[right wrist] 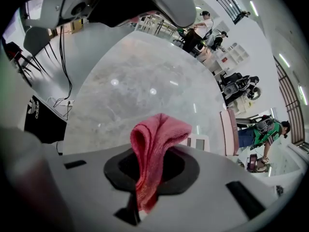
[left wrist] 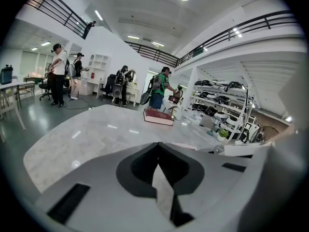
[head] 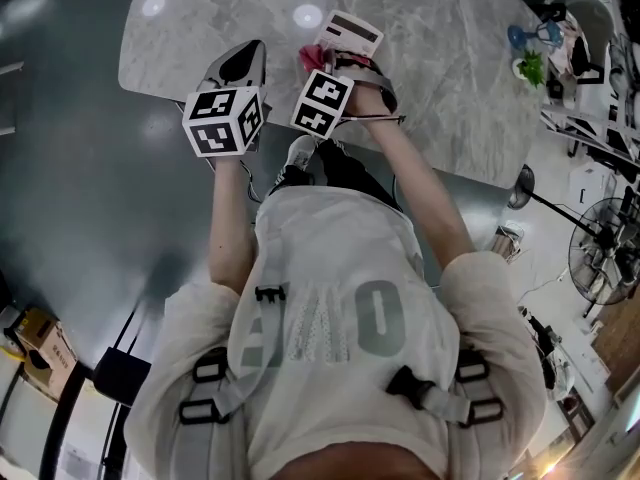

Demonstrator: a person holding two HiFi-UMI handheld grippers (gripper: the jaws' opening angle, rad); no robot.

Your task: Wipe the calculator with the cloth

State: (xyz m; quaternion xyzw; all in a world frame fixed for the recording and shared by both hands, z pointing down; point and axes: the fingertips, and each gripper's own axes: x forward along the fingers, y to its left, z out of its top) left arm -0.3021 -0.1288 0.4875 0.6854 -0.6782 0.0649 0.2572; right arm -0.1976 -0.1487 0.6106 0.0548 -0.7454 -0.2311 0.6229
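Cloth clamped in right gripper, left gripper fully closed, holding nothing.

Wore a loose off-white short-sleeved T-shirt printed with large grey letters, crossed by grey webbing harness straps with black plastic buckles. Below it, wore black shorts and a white lace-up shoe. Bore a grey moulded left gripper and a matching right gripper, each lined with black recessed jaw pads and topped by a white cube with black square markers.
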